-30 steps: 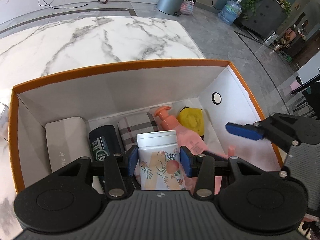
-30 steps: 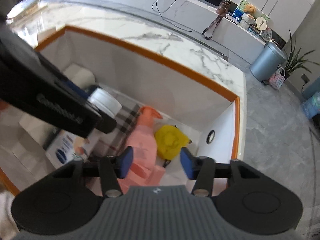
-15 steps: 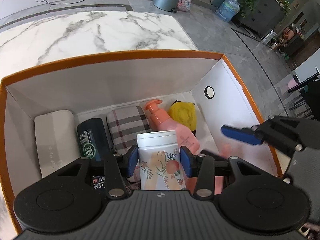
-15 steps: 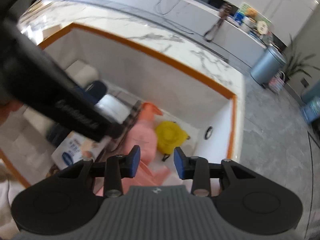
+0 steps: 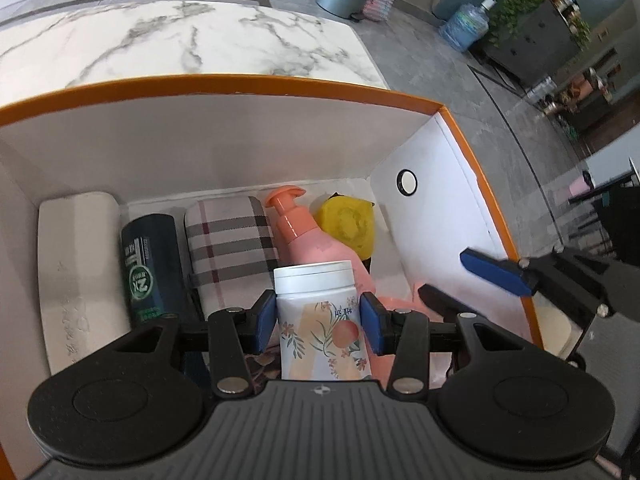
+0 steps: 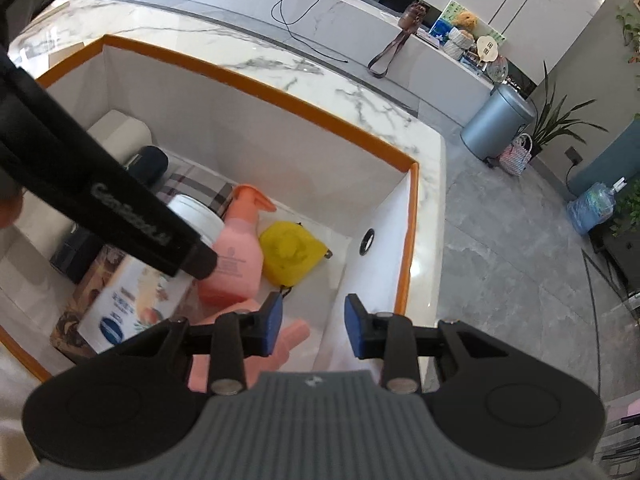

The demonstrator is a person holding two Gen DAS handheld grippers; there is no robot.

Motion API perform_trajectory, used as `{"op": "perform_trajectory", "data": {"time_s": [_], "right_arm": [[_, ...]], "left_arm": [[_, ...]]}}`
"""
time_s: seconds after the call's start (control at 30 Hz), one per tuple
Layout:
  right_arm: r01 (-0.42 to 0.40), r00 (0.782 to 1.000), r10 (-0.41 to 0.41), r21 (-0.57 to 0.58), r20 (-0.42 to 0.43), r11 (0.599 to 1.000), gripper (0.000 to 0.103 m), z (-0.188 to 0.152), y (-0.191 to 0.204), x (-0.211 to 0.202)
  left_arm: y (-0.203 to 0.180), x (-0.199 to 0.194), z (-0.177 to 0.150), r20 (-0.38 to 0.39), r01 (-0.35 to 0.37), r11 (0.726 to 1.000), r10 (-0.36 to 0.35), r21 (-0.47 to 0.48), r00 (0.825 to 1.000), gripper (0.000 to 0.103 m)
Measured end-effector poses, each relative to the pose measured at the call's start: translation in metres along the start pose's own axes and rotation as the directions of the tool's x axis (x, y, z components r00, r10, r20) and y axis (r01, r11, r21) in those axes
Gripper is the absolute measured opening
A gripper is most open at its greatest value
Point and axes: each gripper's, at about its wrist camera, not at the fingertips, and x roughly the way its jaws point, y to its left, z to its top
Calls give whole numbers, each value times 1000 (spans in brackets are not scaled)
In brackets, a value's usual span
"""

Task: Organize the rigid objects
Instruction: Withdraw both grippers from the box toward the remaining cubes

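My left gripper (image 5: 319,322) is shut on a white jar (image 5: 316,300) with a floral label, holding it upright inside the orange-rimmed white box (image 5: 248,82). The jar's lid (image 6: 198,216) shows behind one left finger (image 6: 132,216). On the box floor lie a white case (image 5: 76,256), a dark green can (image 5: 150,264), a plaid case (image 5: 230,244), a pink pump bottle (image 5: 300,236) and a yellow round item (image 5: 348,222). My right gripper (image 6: 314,326) hovers over the box's right end, jaws closing to a narrow gap with nothing between them. A pink object (image 6: 290,340) lies under its left pad.
The box sits on a white marble counter (image 5: 200,40); its right wall (image 6: 384,240) has a round hole. Beyond the counter edge is grey floor with a metal bin (image 6: 498,120), a plant and a water jug (image 6: 592,208). A patterned packet (image 6: 120,304) lies near the box's front.
The right jaws have narrowed from a wide gap to a small one. The left gripper has kept its hold on the jar, barely shifting over the box.
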Motion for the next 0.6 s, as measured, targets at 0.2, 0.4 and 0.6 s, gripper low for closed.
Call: {"op": "perform_trajectory", "data": {"time_s": [0.2, 0.4, 0.6], "right_arm": [[-24, 1000, 24, 10, 2, 1000, 33, 1, 3, 0], [-45, 999, 45, 3, 1, 999, 33, 3, 9, -1], [-53, 999, 53, -2, -8, 999, 34, 5, 15, -6]], "left_arm": [[0, 2, -1, -14, -29, 1000, 29, -13, 999, 52], [0, -3, -3, -26, -28, 1000, 28, -5, 999, 53], [-4, -25, -5, 11, -15, 998, 15, 54, 1000, 54]]}}
